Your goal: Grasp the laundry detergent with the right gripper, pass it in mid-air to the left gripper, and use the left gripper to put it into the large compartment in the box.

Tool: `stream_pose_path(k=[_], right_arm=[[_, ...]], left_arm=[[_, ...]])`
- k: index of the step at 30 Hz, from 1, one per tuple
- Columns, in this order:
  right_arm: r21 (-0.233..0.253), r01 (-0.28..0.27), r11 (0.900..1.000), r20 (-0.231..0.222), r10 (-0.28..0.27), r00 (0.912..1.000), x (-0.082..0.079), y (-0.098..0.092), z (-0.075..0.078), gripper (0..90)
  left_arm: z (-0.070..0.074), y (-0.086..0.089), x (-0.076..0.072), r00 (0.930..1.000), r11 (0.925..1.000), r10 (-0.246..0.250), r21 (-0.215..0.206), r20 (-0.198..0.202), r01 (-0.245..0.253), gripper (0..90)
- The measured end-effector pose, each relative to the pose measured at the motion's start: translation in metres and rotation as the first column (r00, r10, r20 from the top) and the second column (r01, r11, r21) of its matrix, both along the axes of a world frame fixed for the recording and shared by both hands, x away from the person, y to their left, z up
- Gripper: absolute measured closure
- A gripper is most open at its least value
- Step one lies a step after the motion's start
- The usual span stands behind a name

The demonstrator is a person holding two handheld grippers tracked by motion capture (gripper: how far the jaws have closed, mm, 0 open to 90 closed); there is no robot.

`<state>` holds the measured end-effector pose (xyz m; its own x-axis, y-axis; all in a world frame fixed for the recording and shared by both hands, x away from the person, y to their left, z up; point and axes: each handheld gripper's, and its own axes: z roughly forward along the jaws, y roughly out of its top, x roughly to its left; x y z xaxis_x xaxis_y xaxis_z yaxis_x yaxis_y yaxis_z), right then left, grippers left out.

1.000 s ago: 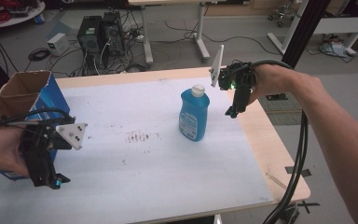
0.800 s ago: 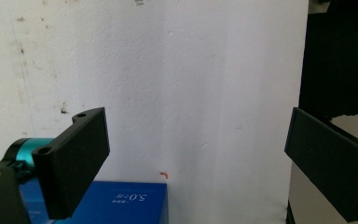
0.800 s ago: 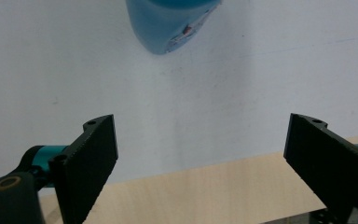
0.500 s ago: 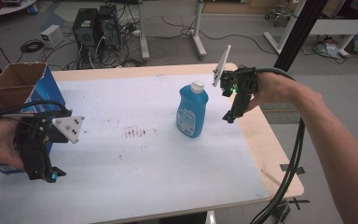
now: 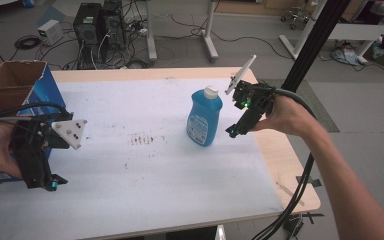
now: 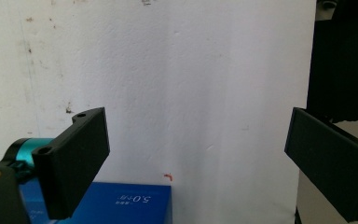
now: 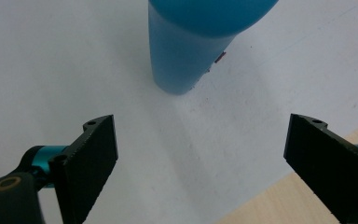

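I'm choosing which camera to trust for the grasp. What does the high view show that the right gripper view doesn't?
High view alone: the bottle's white cap, its label, the open cardboard box at the table's left, and the left gripper.

Right gripper view alone: the wide gap between the right gripper jaws, standing open.

Both: the blue bottle upright on the white table cover, ahead of the right gripper, untouched.

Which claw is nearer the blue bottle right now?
The right claw. It hangs open just beside the blue bottle, on its right, not touching. The left claw is open far across the table by the cardboard box.
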<state>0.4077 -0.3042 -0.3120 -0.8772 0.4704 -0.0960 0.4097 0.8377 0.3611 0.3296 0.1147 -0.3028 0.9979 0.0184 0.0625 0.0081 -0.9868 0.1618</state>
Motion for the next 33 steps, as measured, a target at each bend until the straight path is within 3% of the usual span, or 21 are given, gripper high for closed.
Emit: stream_pose_path(k=[1,2,3,4,6,8,9,12,17,18,20,22,26,27,33], right_arm=[[0.012,0.013,1.000,0.003,-0.013,0.9999,-0.001,0.001,-0.002,9.1],[0.041,0.067,0.997,0.000,-0.067,0.9978,-0.002,0.002,-0.006,9.1],[0.041,0.067,0.997,0.000,-0.067,0.9978,-0.002,0.002,-0.006,9.1],[0.079,0.119,0.990,0.005,-0.119,0.9928,-0.003,0.003,-0.010,9.1],[0.097,0.137,0.986,0.011,-0.138,0.9903,-0.003,0.003,-0.013,9.1],[0.148,0.184,0.972,0.024,-0.189,0.9816,-0.006,0.003,-0.019,9.1],[0.148,0.184,0.972,0.024,-0.189,0.9816,-0.006,0.003,-0.019,9.1],[0.215,0.209,0.954,0.034,-0.222,0.9745,-0.008,0.003,-0.025,9.1],[0.277,0.250,0.928,0.051,-0.274,0.9603,-0.012,0.006,-0.034,9.1],[0.298,0.263,0.918,0.062,-0.294,0.9540,-0.013,0.008,-0.036,9.1],[0.310,0.267,0.912,0.067,-0.301,0.9514,-0.013,0.009,-0.037,9.0],[0.355,0.275,0.894,0.075,-0.321,0.9442,-0.014,0.012,-0.039,9.1],[0.369,0.281,0.886,0.078,-0.331,0.9404,-0.013,0.014,-0.042,9.1],[0.382,0.288,0.878,0.095,-0.347,0.9332,-0.013,0.017,-0.045,9.1],[0.412,0.298,0.861,0.103,-0.369,0.9236,-0.012,0.021,-0.051,9.1]], left_arm=[[-0.001,0.000,-0.001,1.0000,1.0000,0.003,-0.002,-0.002,-0.003,6.4],[-0.001,0.001,-0.001,1.0000,1.0000,-0.001,-0.001,-0.001,0.001,6.4],[-0.001,0.002,-0.002,1.0000,1.0000,-0.001,-0.003,0.001,0.001,6.4],[-0.001,0.003,-0.003,1.0000,1.0000,0.001,-0.003,0.001,-0.001,6.4],[-0.002,0.004,-0.003,1.0000,1.0000,0.003,-0.008,0.002,-0.003,6.4],[-0.002,0.006,-0.004,1.0000,0.9999,0.008,-0.010,0.003,-0.008,6.4],[-0.002,0.006,-0.003,1.0000,0.9999,0.005,-0.009,0.003,-0.005,6.4],[-0.002,0.008,-0.003,0.9999,0.9998,0.011,-0.013,0.003,-0.011,6.4],[-0.002,0.008,-0.002,0.9999,0.9998,0.012,-0.013,0.003,-0.012,6.4],[-0.002,0.008,-0.002,0.9999,0.9999,0.010,-0.014,0.003,-0.010,6.4],[-0.002,0.008,-0.002,0.9999,0.9999,0.010,-0.013,0.004,-0.010,6.4],[-0.003,0.007,-0.002,1.0000,0.9999,0.010,-0.011,0.002,-0.010,6.4],[-0.002,0.007,-0.001,0.9999,0.9999,0.010,-0.008,0.003,-0.010,6.4],[-0.002,0.008,-0.001,0.9999,0.9999,0.010,-0.007,0.004,-0.010,6.4],[-0.003,0.009,-0.001,0.9999,0.9998,0.016,-0.008,0.003,-0.016,6.4]])
